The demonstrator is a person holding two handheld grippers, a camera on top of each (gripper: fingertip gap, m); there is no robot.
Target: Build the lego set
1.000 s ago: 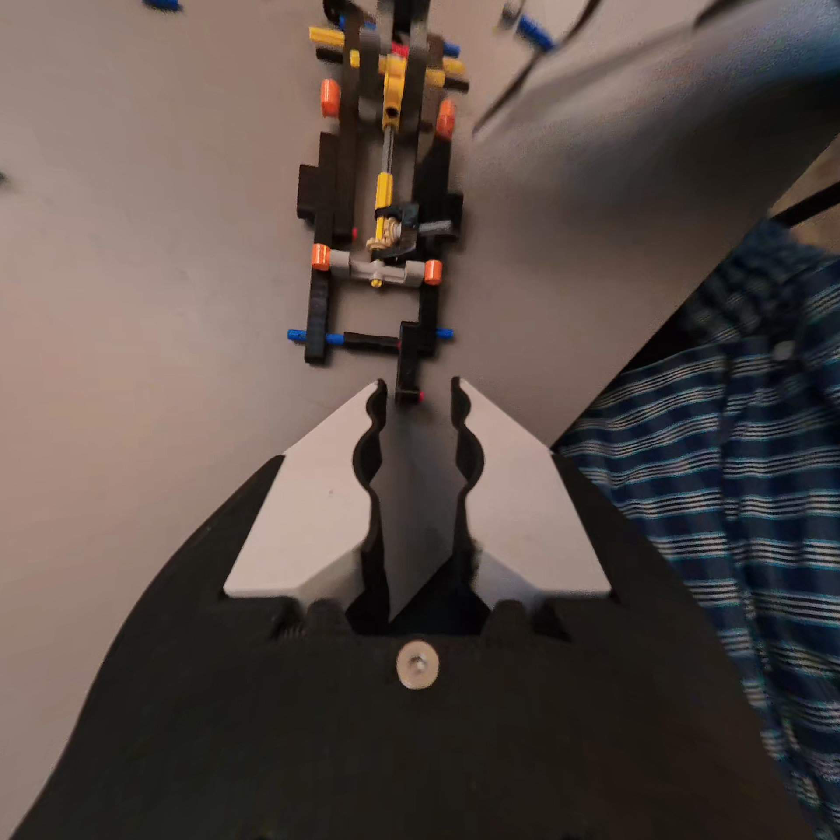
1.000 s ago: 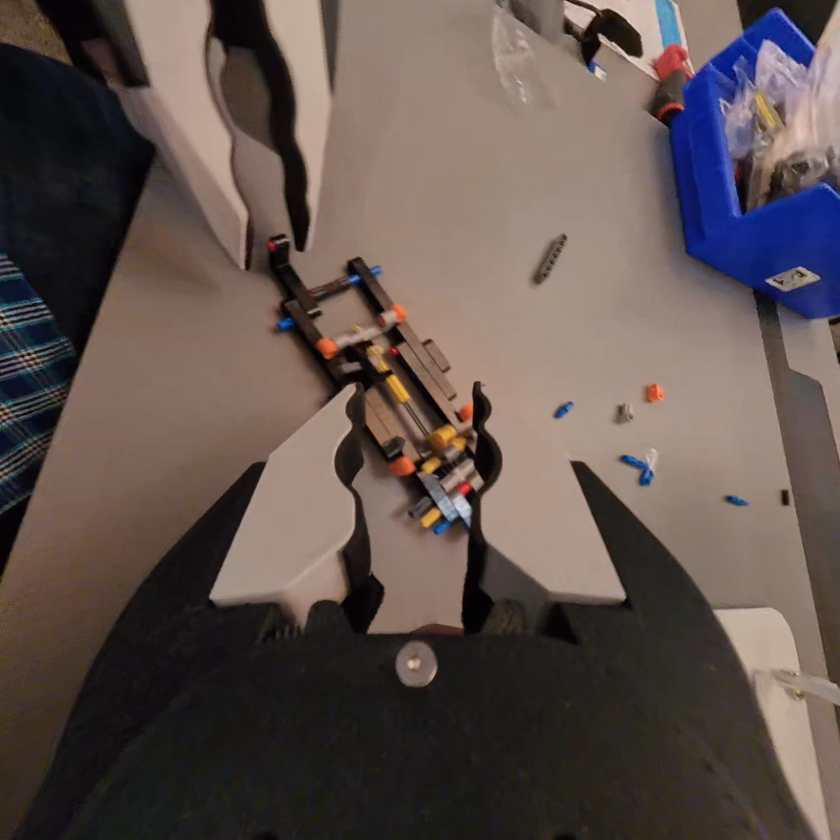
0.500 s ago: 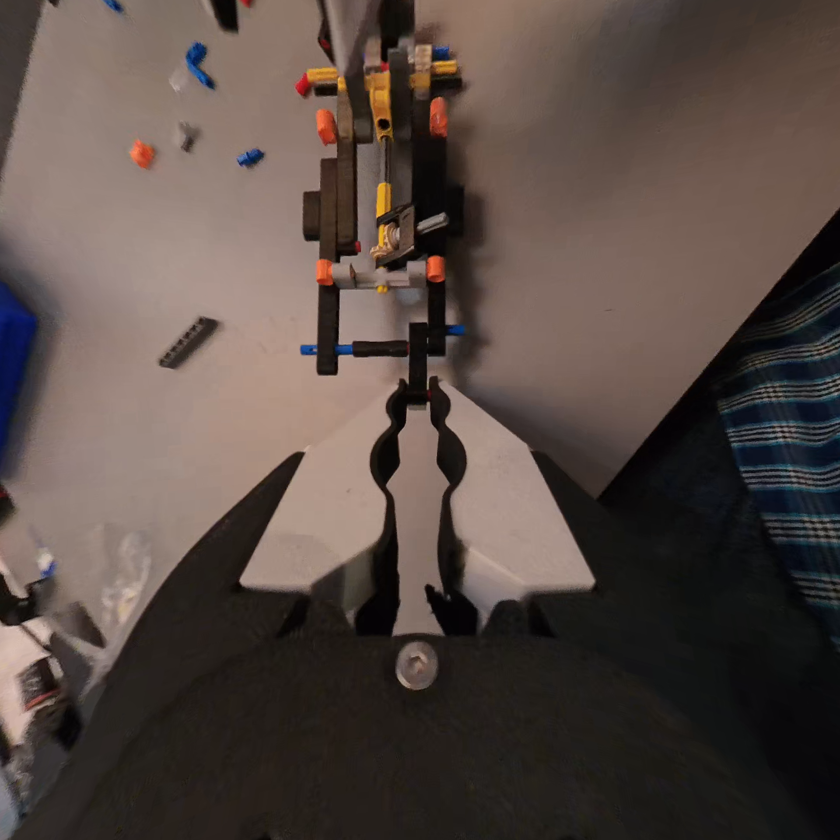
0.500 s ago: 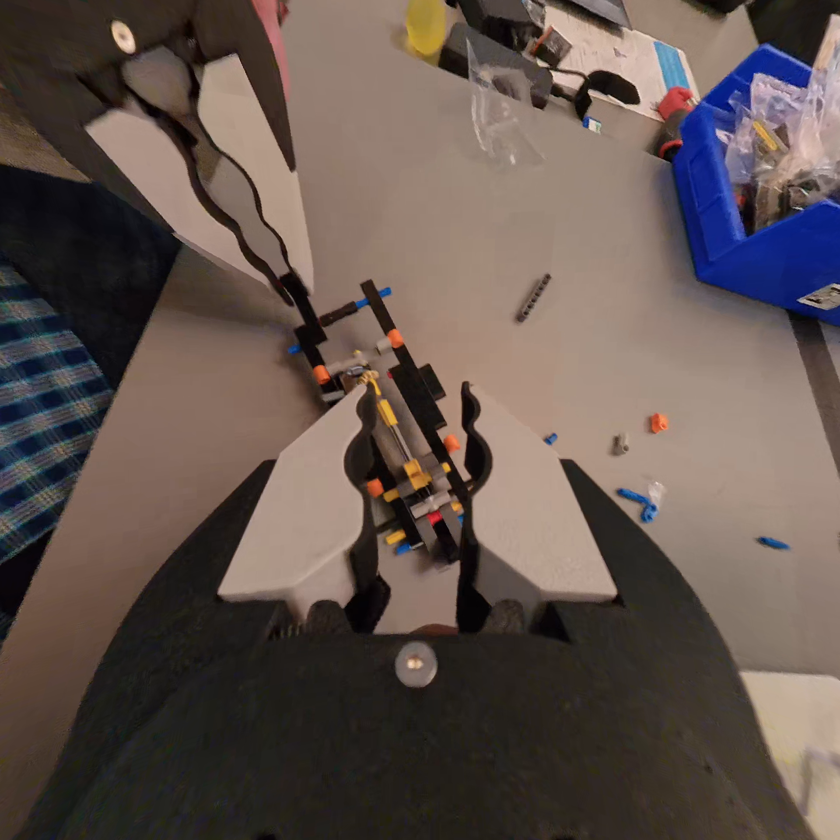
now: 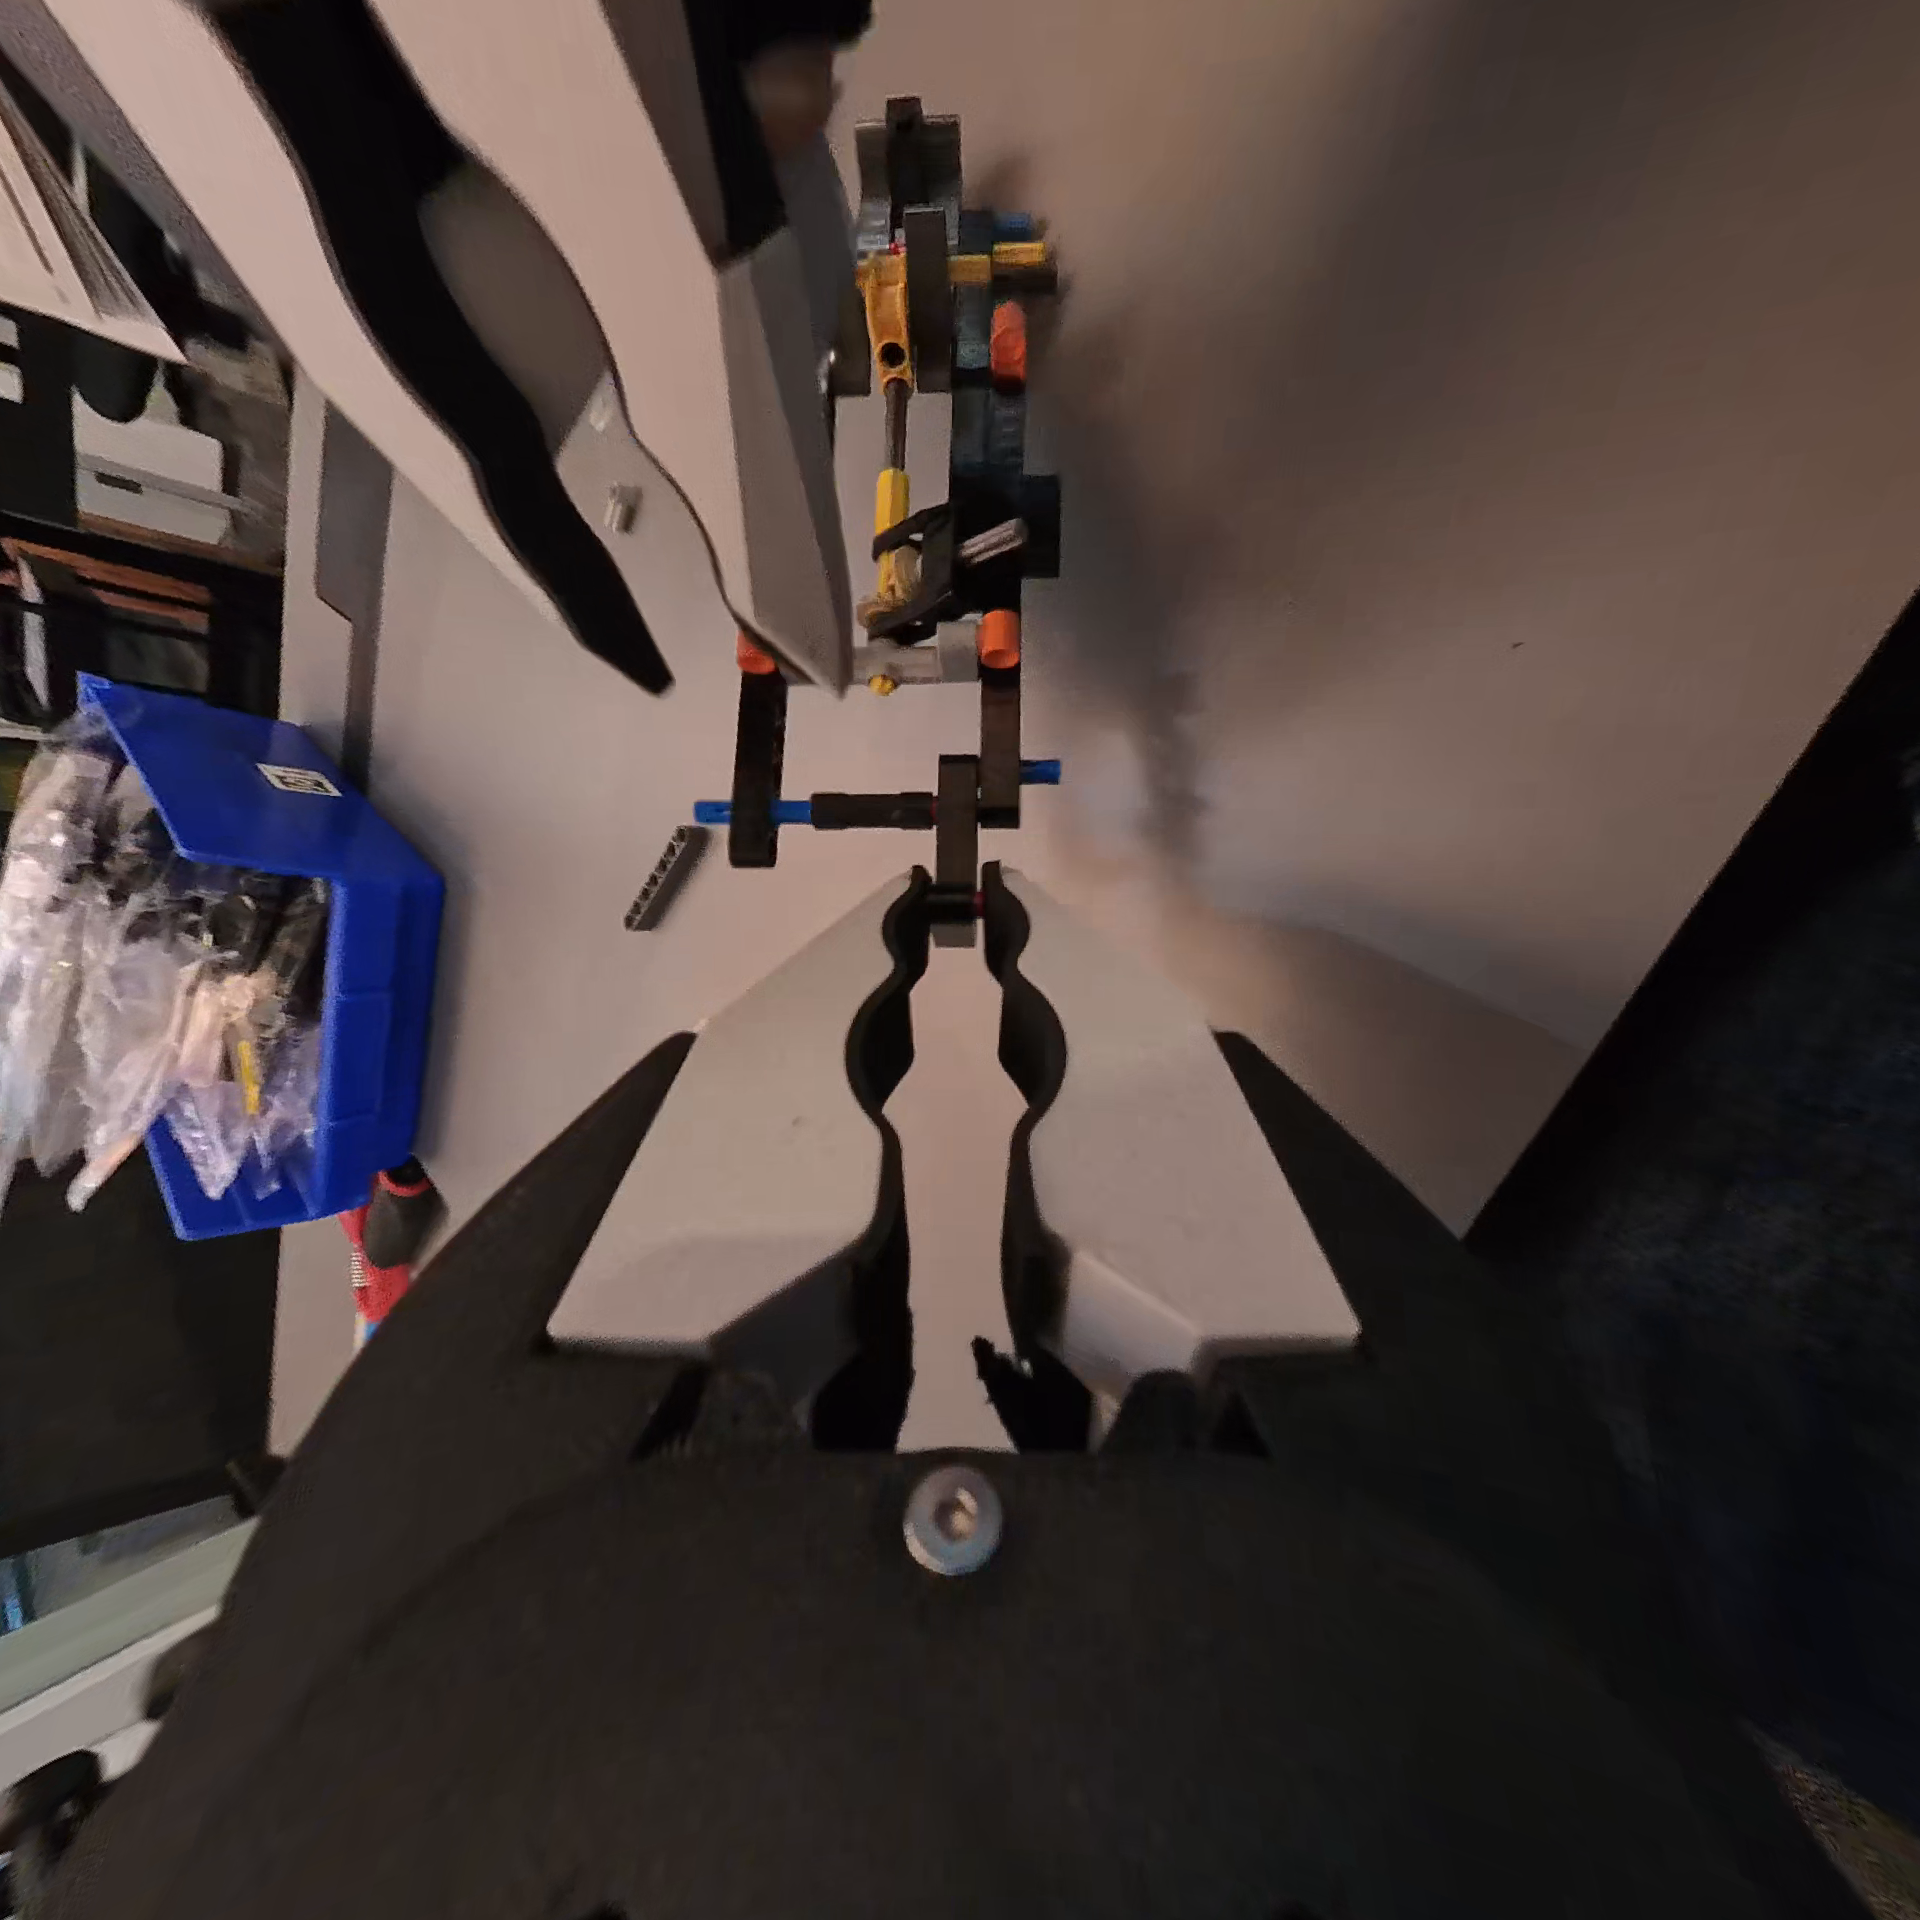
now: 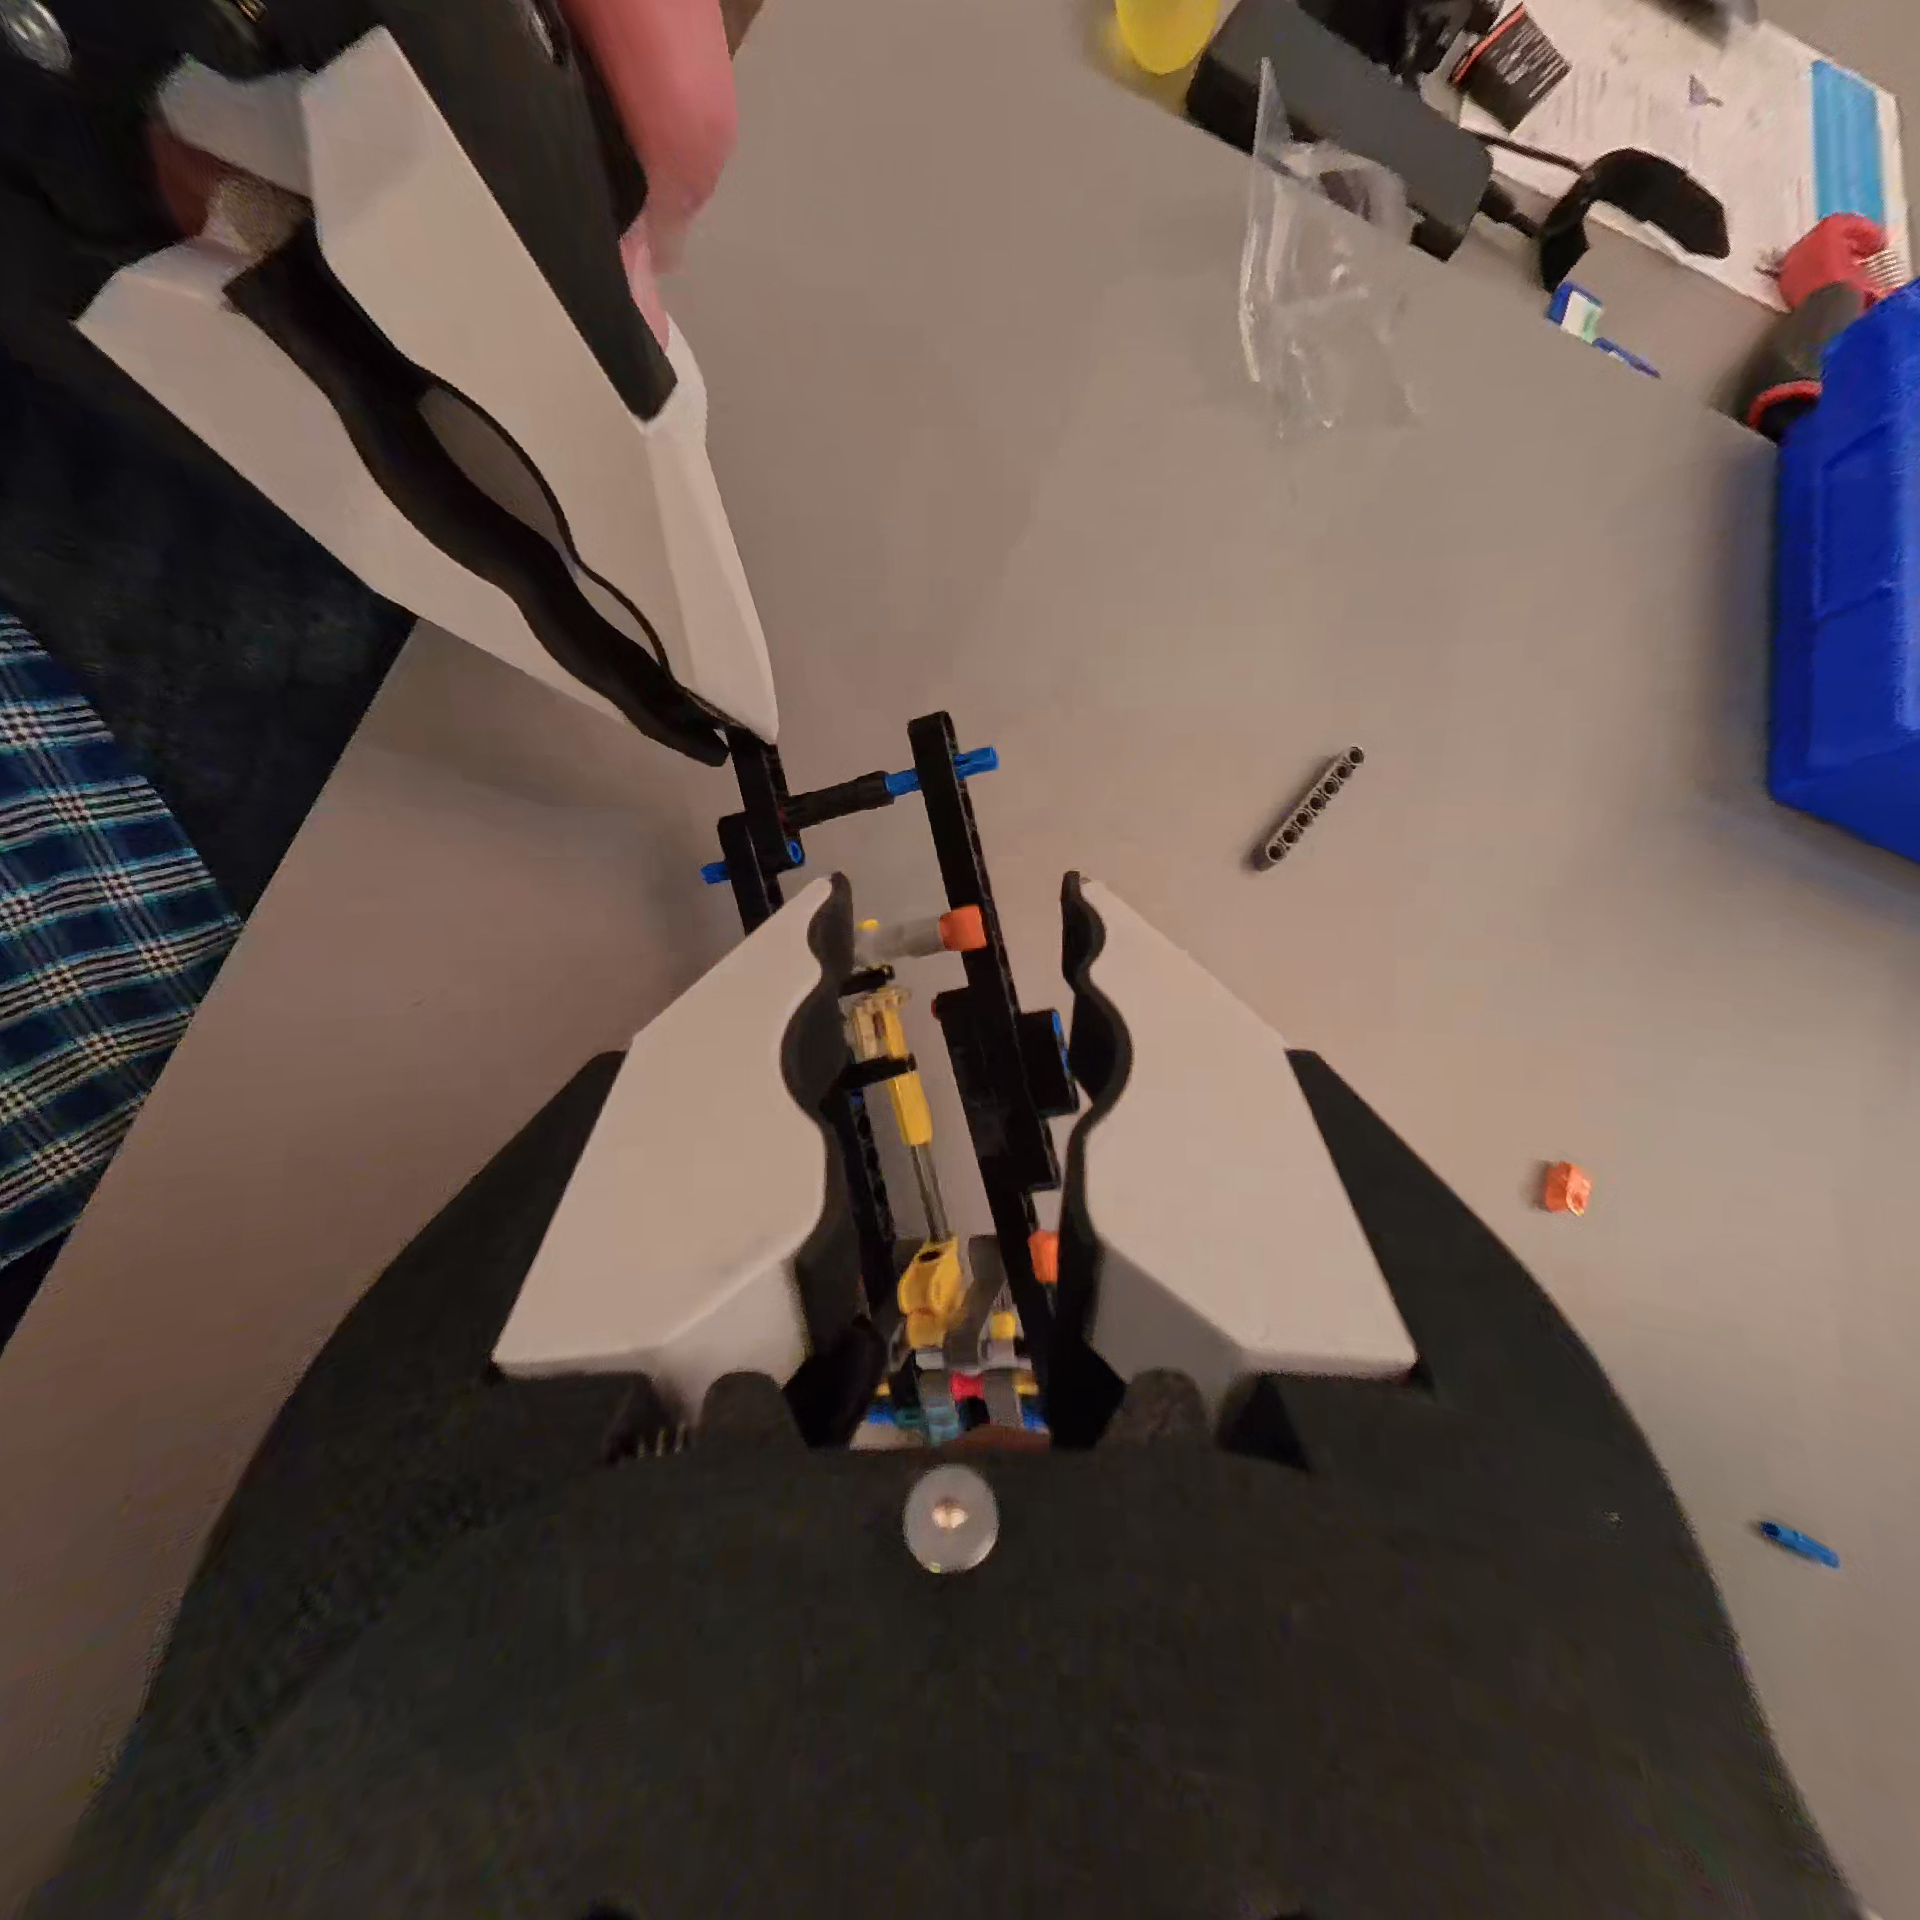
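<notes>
While the left gripper (image 5: 951, 906) pinches the short black beam at the chassis (image 6: 940, 1091) end, probably to steady it, the right gripper's (image 6: 951, 914) jaws sit spread around the frame's other end, lifted off the table (image 6: 1039, 468) it seems.

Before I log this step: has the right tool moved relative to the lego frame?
Yes. The right tool has advanced along the lego frame, now straddling it.
</notes>
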